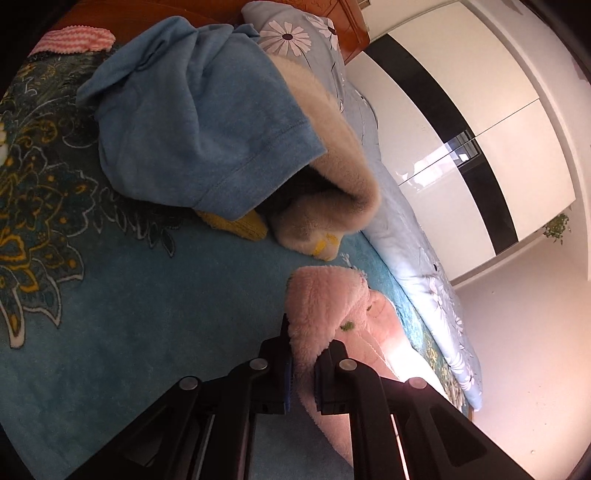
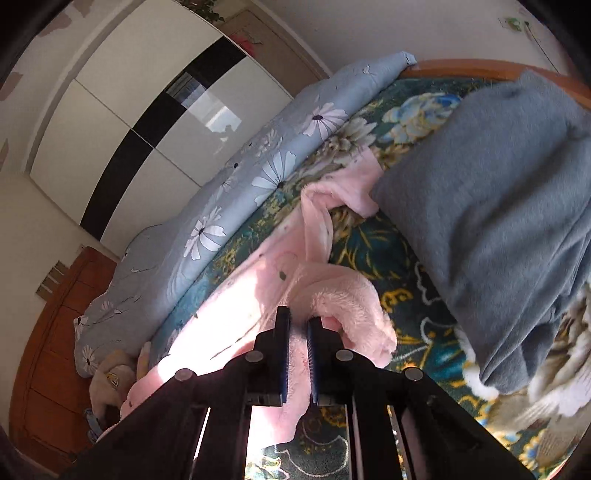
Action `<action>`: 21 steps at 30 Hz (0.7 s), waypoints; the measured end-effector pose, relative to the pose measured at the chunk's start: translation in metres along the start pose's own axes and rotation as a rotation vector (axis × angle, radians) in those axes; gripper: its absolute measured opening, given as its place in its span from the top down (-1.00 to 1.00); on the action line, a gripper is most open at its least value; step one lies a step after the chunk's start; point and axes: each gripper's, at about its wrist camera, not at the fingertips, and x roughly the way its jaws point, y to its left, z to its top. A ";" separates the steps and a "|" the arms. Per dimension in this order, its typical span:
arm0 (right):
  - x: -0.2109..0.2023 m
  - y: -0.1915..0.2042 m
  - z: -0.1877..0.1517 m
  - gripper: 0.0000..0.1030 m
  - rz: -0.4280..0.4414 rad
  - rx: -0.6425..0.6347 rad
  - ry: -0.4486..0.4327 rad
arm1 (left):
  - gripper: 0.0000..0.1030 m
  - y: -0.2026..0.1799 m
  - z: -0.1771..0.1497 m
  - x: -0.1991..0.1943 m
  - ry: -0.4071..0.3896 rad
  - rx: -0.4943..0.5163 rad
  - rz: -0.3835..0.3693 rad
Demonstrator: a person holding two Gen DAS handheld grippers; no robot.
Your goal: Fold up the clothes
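Pink fleece garment [image 1: 325, 306] — one — pinched by two grippers, left [image 1: 303, 354] and right [image 2: 298, 332].

This is a bedroom in a home. There is a bed [image 1: 147, 314] with a flowery quilt [image 2: 236, 192], a big wardrobe [image 1: 480, 122] and a wooden headboard [image 1: 351, 33].

Both grippers [image 1: 301, 347] [image 2: 298, 334]: black linkage arms, silver rivets, blue-padded jaws.

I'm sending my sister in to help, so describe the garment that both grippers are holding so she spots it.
On the teal floral bedspread, beside the rolled daisy-print quilt, lies the fluffy pink garment. It's the only pink fleece there, unlike the blue and grey clothes.
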 end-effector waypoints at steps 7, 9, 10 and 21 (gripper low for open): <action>-0.004 -0.036 -0.014 0.83 -0.162 -0.051 0.086 | 0.83 0.039 -0.010 0.004 0.046 -0.043 0.019; 0.004 -0.056 -0.029 0.82 -0.195 -0.036 0.146 | 0.83 0.045 -0.011 0.003 0.060 -0.038 0.027; 0.004 -0.062 -0.036 0.78 -0.192 -0.023 0.166 | 0.83 0.050 -0.011 -0.004 0.065 -0.036 0.026; -0.047 -0.002 -0.040 0.31 -0.325 -0.315 0.083 | 0.82 0.015 -0.003 0.037 0.083 0.022 0.073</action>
